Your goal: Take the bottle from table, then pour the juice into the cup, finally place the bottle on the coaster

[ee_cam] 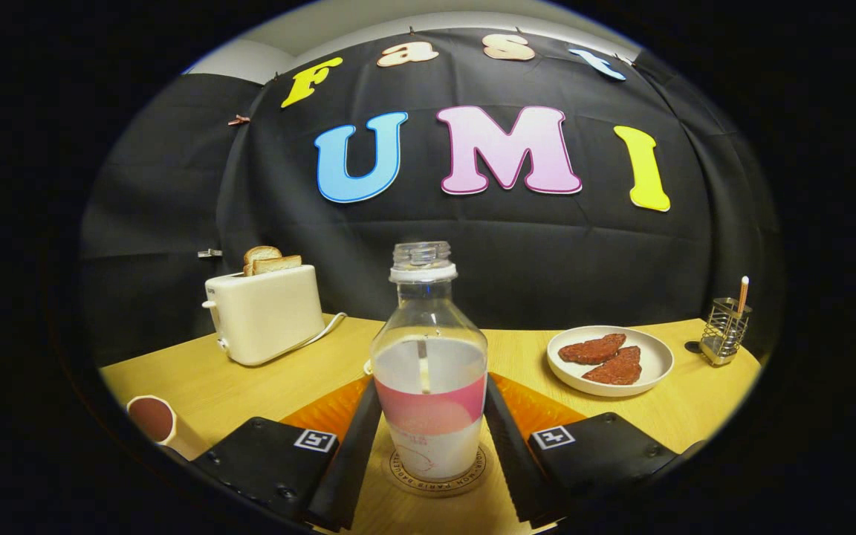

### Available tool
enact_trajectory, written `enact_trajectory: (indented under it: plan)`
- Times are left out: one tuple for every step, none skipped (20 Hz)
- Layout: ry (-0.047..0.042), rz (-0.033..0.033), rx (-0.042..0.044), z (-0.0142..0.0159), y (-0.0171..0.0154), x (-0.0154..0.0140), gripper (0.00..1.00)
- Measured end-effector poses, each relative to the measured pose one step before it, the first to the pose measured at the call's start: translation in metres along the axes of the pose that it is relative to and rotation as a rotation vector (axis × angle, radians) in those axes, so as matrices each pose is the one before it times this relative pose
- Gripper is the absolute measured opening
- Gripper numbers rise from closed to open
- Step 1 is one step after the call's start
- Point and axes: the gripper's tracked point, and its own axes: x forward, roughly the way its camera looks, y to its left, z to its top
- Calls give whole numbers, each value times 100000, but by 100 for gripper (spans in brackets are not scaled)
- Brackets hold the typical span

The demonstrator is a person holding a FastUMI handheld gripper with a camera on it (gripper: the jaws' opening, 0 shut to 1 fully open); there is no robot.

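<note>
While the wooden table is spreading out under everything as the biggest thing before me, I am holding my gripper low over its near edge, its two fingers reaching forward and angling in toward each other. Between them the bottle is standing upright, uncapped, with pale liquid filling roughly its lower half and a pink band wrapping its body. Both fingers are lying close against the bottle's sides, one on each flank, at the height of that band; I cannot tell whether they are pressing on it or only flanking it. The bottle's base is sitting on the round coaster, whose printed rim is showing around the bottom of the bottle, between my fingers.

Beyond the fingers on the left, a cream toaster is standing with two slices of toast poking up from its slots, its cord trailing over the wood. An orange mat is lying behind the fingers, showing on both sides of the bottle. On the right, well apart from the bottle, a white plate is carrying two dark reddish patties. Farther right, a small wire holder is keeping a thin stick upright. Near my left finger, at the table's edge, the cup is lying tipped, its dark mouth facing me.
</note>
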Motion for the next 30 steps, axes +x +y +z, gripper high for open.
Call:
enact_trajectory:
  plan:
    - [1465,-636,367,-301,-138,-60,83]
    - [1027,-914,-407,-152,-161,-207,90]
    - [505,-774,-1036,-21,-166,-227,93]
    - [-52,-689,-789,209,-156,-336,99]
    - [109,25,-524,88,-68,-349,100]
    - [318,-52,-11,38,-24,-394,100]
    - [433,392,388,50,62,-633,100]
    - [531,-308,-40,18,-4,-558,100]
    - [311,-114,-321,244,24,-657,100]
    - [-325,-818,-1057,406,-7,-700,100]
    - [-911,-361,-153,684,7,-836,100]
    - [-210,-142,49,621,224,-727,100]
    - [-453,-47,424,626,151,-843,100]
    - [-758,-327,57,901,176,-864,100]
    - [-1181,-595,211,1087,48,-989,100]
    - [-54,-417,-923,891,123,-950,100]
    - [-2043,-1592,-119,1488,-158,-1079,99]
    - [-1760,-1316,-540,1557,-151,-892,100]
    - [-1726,-2853,50,1687,-495,-1130,99]
    - [-543,-878,471,1321,-115,-924,99]
    - [-1150,-983,123,1259,48,-907,99]
    - [-1340,-271,-1209,1287,-29,-901,99]
    - [-1291,-1881,-1855,1174,-276,-842,99]
    - [-721,-504,-1234,919,-315,-790,98]
    - [-393,-823,-608,751,-119,-746,98]
    - [372,-477,-297,707,-101,-759,98]
    - [-481,-60,-412,841,49,-770,98]
    - [-1048,-1342,-416,1038,-140,-711,98]
    - [-924,-773,-75,1089,-262,-803,98]
    - [-636,-1395,551,919,-177,-577,98]
